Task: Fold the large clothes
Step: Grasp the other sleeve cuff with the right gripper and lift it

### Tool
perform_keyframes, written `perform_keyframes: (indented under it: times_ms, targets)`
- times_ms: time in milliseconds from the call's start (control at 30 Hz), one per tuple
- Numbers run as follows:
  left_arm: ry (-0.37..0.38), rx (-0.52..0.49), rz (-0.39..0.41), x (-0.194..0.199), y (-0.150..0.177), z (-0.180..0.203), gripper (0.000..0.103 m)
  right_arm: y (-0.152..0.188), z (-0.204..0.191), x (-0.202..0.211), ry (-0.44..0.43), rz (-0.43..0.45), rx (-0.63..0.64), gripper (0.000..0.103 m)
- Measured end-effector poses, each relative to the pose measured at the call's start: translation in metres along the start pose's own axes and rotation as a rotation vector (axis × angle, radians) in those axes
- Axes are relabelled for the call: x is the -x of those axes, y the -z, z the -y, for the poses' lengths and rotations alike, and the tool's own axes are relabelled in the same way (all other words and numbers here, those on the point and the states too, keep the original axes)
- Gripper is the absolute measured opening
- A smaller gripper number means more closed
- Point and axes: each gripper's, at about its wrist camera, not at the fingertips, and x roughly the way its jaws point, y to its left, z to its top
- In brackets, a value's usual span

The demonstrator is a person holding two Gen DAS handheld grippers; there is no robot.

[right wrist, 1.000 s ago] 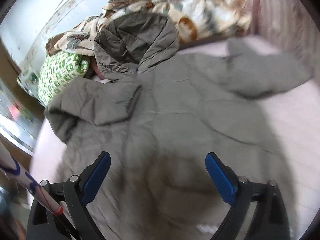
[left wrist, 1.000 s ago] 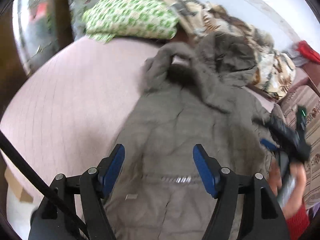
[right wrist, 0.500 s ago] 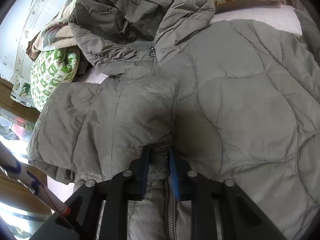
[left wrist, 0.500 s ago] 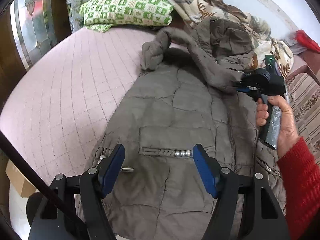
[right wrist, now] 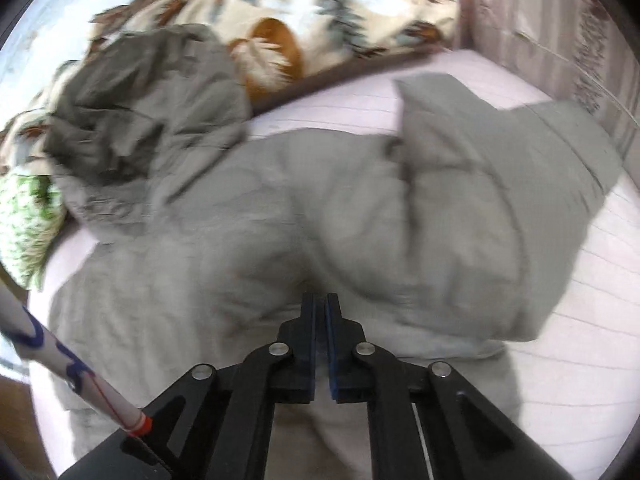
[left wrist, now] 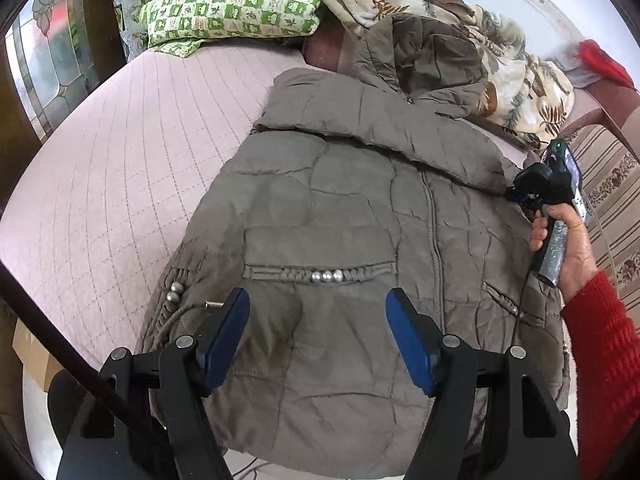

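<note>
A grey-brown quilted hooded coat (left wrist: 340, 208) lies front up on a pink quilted bed (left wrist: 112, 152), hood toward the headboard. One sleeve (left wrist: 380, 128) lies folded across its chest. My left gripper (left wrist: 318, 332) is open and empty above the coat's lower half, near a beaded pocket (left wrist: 320, 274). My right gripper (left wrist: 516, 196) is at the coat's right edge, held by a hand in a red sleeve. In the right wrist view my right gripper (right wrist: 320, 304) is shut on coat fabric (right wrist: 320, 216); this view is blurred.
A green checked pillow (left wrist: 228, 4) and a leaf-patterned blanket (left wrist: 440, 12) lie at the head of the bed. A striped patterned cloth (left wrist: 608, 176) lies at the right. A stained-glass door (left wrist: 52, 52) stands at the left. A cardboard box (left wrist: 32, 354) sits on the floor.
My right gripper shut on the sleeve and drew it across the coat's chest to the right edge. My left gripper stayed open over the lower coat.
</note>
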Motion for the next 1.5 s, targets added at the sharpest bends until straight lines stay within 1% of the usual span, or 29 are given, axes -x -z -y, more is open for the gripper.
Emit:
perform_keyframes:
  times_ms: [67,133,200,267,333,400,433,467,500,567,600,633,700,767,833,900,1000,1167,1200,1233,1267,1300,1367,1433,1500]
  targets:
    - [-0.012,-0.014,0.007,0.005,0.002,0.006,0.07,0.001,0.011,-0.008,0.003,-0.026,-0.016,0.005]
    - [-0.024,-0.034,0.014,0.008,0.004,0.014,0.07,0.003,0.021,-0.012,-0.026,-0.036,-0.041,0.005]
    - [-0.028,-0.05,0.015,0.01,0.006,0.023,0.07,0.004,0.029,-0.005,-0.067,-0.025,-0.056,0.005]
    - [-0.023,-0.065,0.004,0.007,0.009,0.033,0.07,0.004,0.041,0.013,-0.099,0.014,-0.054,0.007]
    - [-0.004,-0.075,-0.021,0.002,0.012,0.042,0.07,0.004,0.056,0.029,-0.131,0.039,-0.052,0.014]
    - [0.012,-0.088,-0.046,-0.004,0.014,0.052,0.07,0.004,0.08,0.044,-0.172,0.068,-0.073,0.043]
    - [0.014,-0.095,-0.051,-0.006,0.015,0.056,0.07,0.004,0.096,0.052,-0.204,0.094,-0.094,0.045]
    - [0.012,-0.106,-0.053,-0.007,0.016,0.061,0.07,0.004,0.115,0.058,-0.244,0.109,-0.12,0.057]
    - [0.009,-0.117,-0.053,-0.009,0.016,0.064,0.07,0.003,0.13,0.065,-0.227,0.111,-0.14,0.065]
    - [0.003,-0.132,-0.054,-0.013,0.014,0.07,0.07,0.001,0.172,0.073,-0.166,0.155,-0.199,0.065]
    - [0.003,-0.135,-0.055,-0.015,0.013,0.072,0.07,-0.002,0.195,0.073,-0.136,0.161,-0.232,0.065]
    - [0.003,-0.135,-0.055,-0.017,0.012,0.073,0.07,-0.003,0.211,0.073,-0.12,0.161,-0.262,0.065]
    - [-0.003,-0.13,-0.058,-0.023,0.01,0.075,0.07,-0.008,0.261,0.067,-0.103,0.16,-0.378,0.063]
    - [-0.012,-0.125,-0.065,-0.029,0.007,0.077,0.07,-0.011,0.299,0.062,-0.09,0.175,-0.479,0.061]
    - [-0.022,-0.121,-0.075,-0.036,0.005,0.078,0.07,-0.015,0.327,0.056,-0.07,0.188,-0.544,0.058]
    - [-0.035,-0.121,-0.084,-0.042,0.004,0.079,0.07,-0.024,0.345,0.046,-0.04,0.192,-0.573,0.051]
    - [-0.047,-0.123,-0.096,-0.05,0.003,0.08,0.07,-0.038,0.357,0.035,-0.066,0.223,-0.627,0.051]
    - [-0.044,-0.125,-0.104,-0.056,0.005,0.078,0.07,-0.076,0.349,0.018,-0.027,0.233,-0.626,0.051]
    - [-0.039,-0.125,-0.101,-0.055,0.005,0.076,0.07,-0.082,0.347,0.016,-0.011,0.227,-0.626,0.048]
    - [-0.037,-0.124,-0.098,-0.054,0.005,0.074,0.07,-0.087,0.346,0.014,0.003,0.224,-0.626,0.04]
    - [-0.036,-0.122,-0.092,-0.053,0.005,0.072,0.07,-0.091,0.345,0.016,0.021,0.214,-0.62,0.017]
    - [-0.032,-0.118,-0.088,-0.052,0.005,0.069,0.07,-0.093,0.345,0.02,0.028,0.206,-0.621,0.013]
    - [-0.019,-0.103,-0.086,-0.049,0.005,0.063,0.07,-0.095,0.344,0.033,0.021,0.228,-0.622,0.011]
    - [-0.003,-0.09,-0.085,-0.045,0.006,0.055,0.07,-0.098,0.335,0.055,0.061,0.256,-0.576,0.01]
    - [0.01,-0.076,-0.075,-0.038,0.008,0.049,0.07,-0.104,0.317,0.082,0.107,0.294,-0.501,0.009]
